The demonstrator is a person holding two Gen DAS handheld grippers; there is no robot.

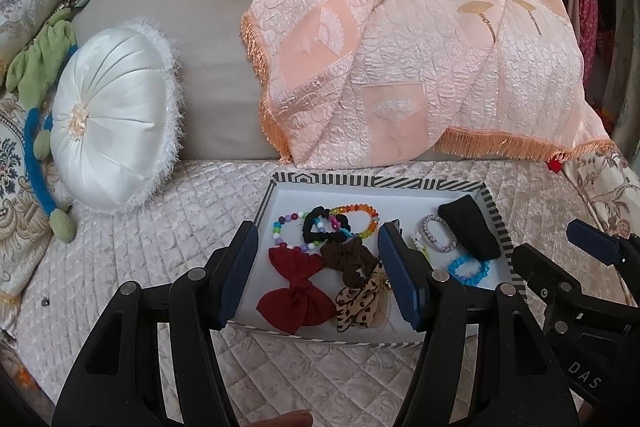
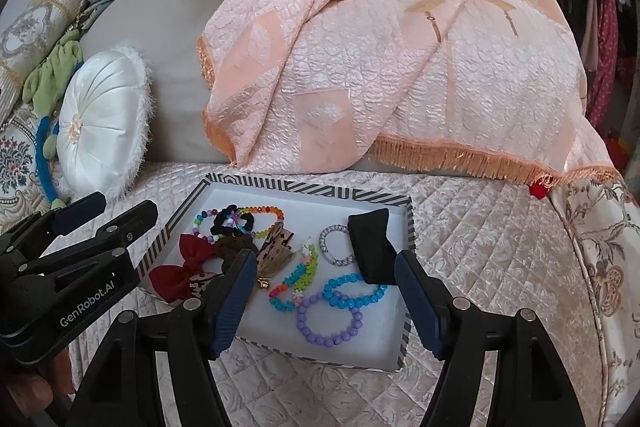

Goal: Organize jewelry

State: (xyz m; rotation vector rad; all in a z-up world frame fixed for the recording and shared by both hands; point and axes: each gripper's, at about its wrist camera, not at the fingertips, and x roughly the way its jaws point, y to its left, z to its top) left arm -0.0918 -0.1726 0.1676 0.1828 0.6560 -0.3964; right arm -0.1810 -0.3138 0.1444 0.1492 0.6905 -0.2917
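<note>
Left gripper [image 1: 320, 275] jaws apart, empty, above tray's near-left part over red bow [image 1: 296, 293] and brown scrunchie [image 1: 346, 259]. Right gripper [image 2: 326, 293] also apart, empty, above near-right part over blue bead bracelet [image 2: 354, 293], purple bead bracelet [image 2: 328, 323]. All jewelry lies in striped tray [image 2: 280, 187] on quilted bed. Risk: tangled left pile means closing jaws may snag 2 pieces; light tray may slide on soft quilt.
</note>
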